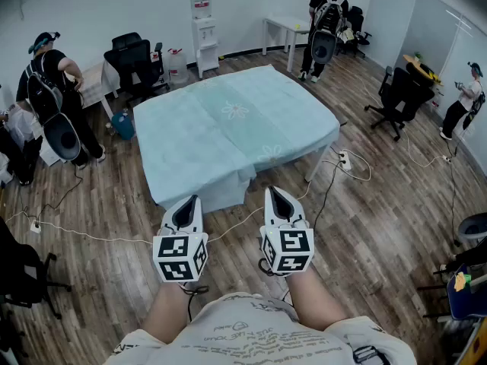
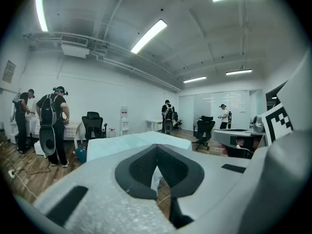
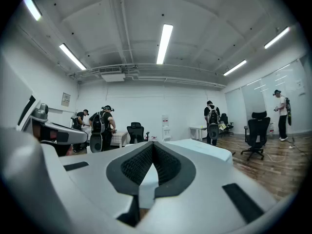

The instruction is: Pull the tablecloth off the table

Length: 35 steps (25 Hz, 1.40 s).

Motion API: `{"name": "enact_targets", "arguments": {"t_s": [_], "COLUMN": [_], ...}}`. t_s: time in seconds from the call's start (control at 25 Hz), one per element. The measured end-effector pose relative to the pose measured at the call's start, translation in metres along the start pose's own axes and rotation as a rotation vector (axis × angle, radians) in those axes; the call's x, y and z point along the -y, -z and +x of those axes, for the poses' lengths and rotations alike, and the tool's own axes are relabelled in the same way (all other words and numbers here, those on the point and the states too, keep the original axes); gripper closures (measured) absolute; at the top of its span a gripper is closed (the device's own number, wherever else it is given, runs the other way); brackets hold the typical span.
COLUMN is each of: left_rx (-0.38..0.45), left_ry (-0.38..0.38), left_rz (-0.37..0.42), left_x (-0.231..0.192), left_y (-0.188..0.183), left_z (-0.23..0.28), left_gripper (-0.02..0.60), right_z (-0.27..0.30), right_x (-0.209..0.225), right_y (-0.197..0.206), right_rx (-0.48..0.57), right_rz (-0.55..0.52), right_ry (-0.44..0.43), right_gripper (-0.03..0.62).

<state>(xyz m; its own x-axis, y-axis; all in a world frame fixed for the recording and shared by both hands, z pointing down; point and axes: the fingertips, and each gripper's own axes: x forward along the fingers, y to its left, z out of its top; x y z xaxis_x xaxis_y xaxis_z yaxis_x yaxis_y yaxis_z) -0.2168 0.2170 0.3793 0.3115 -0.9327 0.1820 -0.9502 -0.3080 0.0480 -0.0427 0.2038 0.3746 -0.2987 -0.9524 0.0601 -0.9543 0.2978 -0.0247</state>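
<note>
A pale blue tablecloth (image 1: 228, 124) with faint flower prints covers the whole table in the middle of the room and hangs over its near edge. The left gripper (image 1: 189, 201) and the right gripper (image 1: 275, 192) are both held side by side just short of that near edge, apart from the cloth. Each is shut, tips together, with nothing between them. In the left gripper view the tablecloth (image 2: 126, 141) shows beyond the shut left gripper (image 2: 156, 146). In the right gripper view the tablecloth (image 3: 204, 147) lies past the shut right gripper (image 3: 153, 144).
White cables (image 1: 76, 234) and a power strip (image 1: 344, 160) lie on the wooden floor around the table legs. Office chairs (image 1: 396, 97) stand at right and back left. A person (image 1: 53, 97) stands at left, another person (image 1: 326, 21) at the back, beside a water dispenser (image 1: 204, 40).
</note>
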Motion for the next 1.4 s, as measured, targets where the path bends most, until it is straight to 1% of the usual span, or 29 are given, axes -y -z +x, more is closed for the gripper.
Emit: {"name": "enact_targets", "arguments": {"t_s": [0.16, 0.4, 0.68, 0.92, 1.08, 1.4], "left_rx": [-0.01, -0.017, -0.015, -0.036, -0.034, -0.03], "left_ry": [0.004, 0.002, 0.003, 0.019, 0.032, 0.078], "left_rz": [-0.028, -0.038, -0.053, -0.06, -0.054, -0.077], "left_x": [0.008, 0.021, 0.052, 0.065, 0.069, 0.078], "left_y": [0.002, 0.003, 0.005, 0.008, 0.008, 0.012], "left_z": [0.006, 0.016, 0.035, 0.047, 0.054, 0.08], "left_gripper": [0.569, 0.569, 0.569, 0.569, 0.569, 0.569], "right_z": [-0.002, 0.001, -0.006, -0.007, -0.007, 0.002], "right_x": [0.007, 0.012, 0.034, 0.054, 0.064, 0.08], "right_y": [0.001, 0.002, 0.007, 0.008, 0.011, 0.02], "right_rx": [0.004, -0.008, -0.01, -0.018, -0.018, -0.029], "right_rz": [0.001, 0.017, -0.015, -0.013, -0.008, -0.02], "right_ry": [-0.011, -0.069, -0.11, -0.088, -0.061, -0.031], "right_gripper": [0.582, 0.58, 0.581, 0.58, 0.58, 0.581]}}
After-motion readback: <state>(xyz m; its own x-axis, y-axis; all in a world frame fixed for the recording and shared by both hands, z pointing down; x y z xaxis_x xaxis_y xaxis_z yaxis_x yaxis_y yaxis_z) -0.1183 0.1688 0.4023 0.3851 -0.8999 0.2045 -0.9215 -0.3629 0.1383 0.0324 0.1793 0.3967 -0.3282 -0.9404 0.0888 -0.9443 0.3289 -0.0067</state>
